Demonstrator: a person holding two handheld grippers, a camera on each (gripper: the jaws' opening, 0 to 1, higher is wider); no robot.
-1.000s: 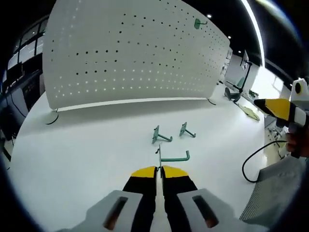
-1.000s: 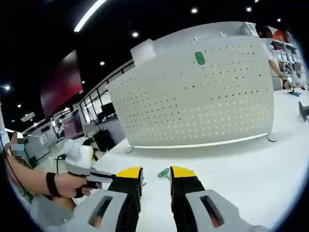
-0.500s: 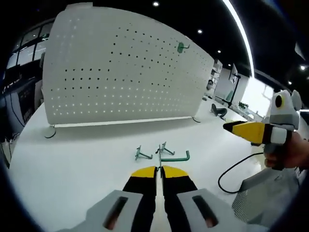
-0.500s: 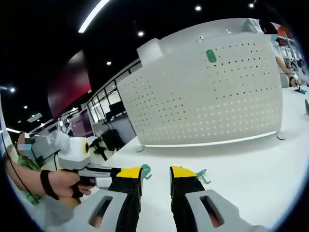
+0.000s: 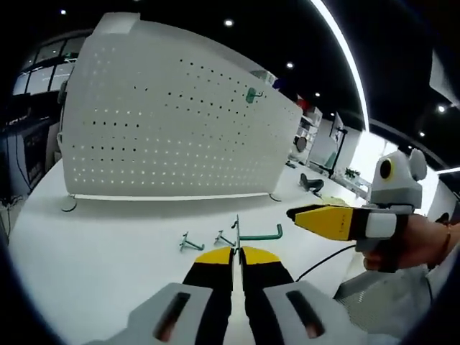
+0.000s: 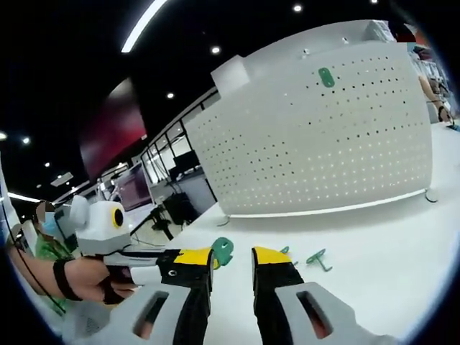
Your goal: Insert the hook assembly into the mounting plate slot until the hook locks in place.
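Pinching a green hook, the left claw hovers above the white counter. Right claw hangs released before the pegboard.

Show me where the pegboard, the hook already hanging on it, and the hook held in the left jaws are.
pegboard (image 5: pixel 165 136), left gripper view, bare perforated face.
hanging hook (image 5: pixel 251 94), left gripper view, its green plate.
held hook (image 5: pixel 260 235), left gripper view, its horizontal bar.

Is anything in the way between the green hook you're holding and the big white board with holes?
Nothing visible blocks it. The left tool holds the green hook, and only bare white table lies between it and the board. Two spare hooks lie low on the table, off to the side.
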